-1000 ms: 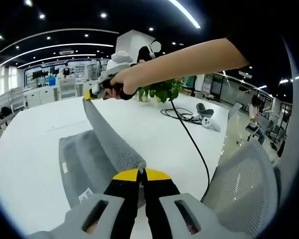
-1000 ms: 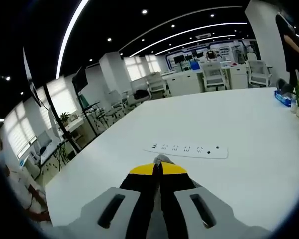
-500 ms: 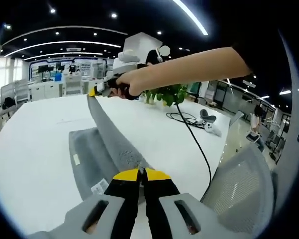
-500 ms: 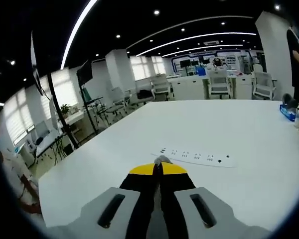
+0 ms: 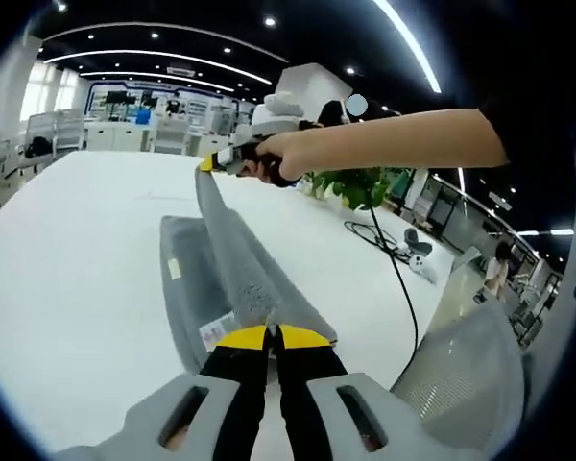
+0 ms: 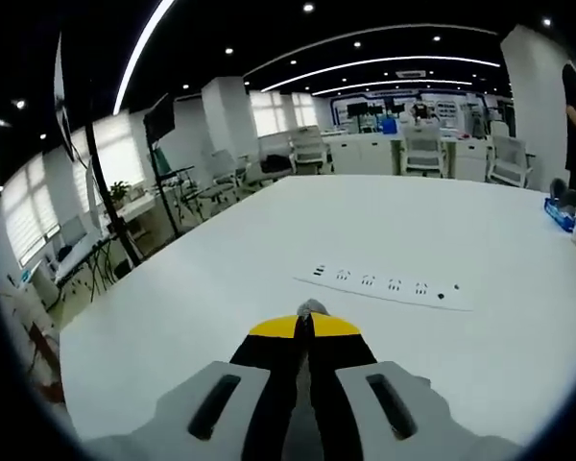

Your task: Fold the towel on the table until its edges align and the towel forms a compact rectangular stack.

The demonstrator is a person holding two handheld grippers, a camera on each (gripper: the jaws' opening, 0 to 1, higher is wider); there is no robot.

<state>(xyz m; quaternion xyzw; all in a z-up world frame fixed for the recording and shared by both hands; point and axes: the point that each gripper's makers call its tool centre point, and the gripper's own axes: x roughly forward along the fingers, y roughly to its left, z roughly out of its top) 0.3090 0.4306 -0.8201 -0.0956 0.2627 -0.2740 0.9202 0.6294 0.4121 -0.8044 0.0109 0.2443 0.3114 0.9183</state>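
Observation:
A grey towel [image 5: 202, 288] lies partly on the white table [image 5: 67, 259], with a lifted edge [image 5: 235, 259] stretched taut between the two grippers. My left gripper [image 5: 272, 334] is shut on the near corner of that edge. In the left gripper view the right gripper [image 5: 211, 163], held by a hand [image 5: 274, 158], pinches the far corner above the table. In the right gripper view my right gripper [image 6: 305, 322] is shut, with a bit of grey towel [image 6: 312, 307] poking out at its tips. White tags [image 5: 214, 332] show on the towel.
A white power strip [image 6: 389, 287] lies on the table ahead of the right gripper. A green plant [image 5: 365, 187], a black cable [image 5: 394, 279] and a white controller [image 5: 418, 252] sit at the table's far side. A grey mesh chair [image 5: 470, 384] stands close on the right.
Both hands have carried the lifted towel edge sideways over the flat part; more of the towel lies beneath the taut edge. The right gripper view has tipped slightly toward the table.

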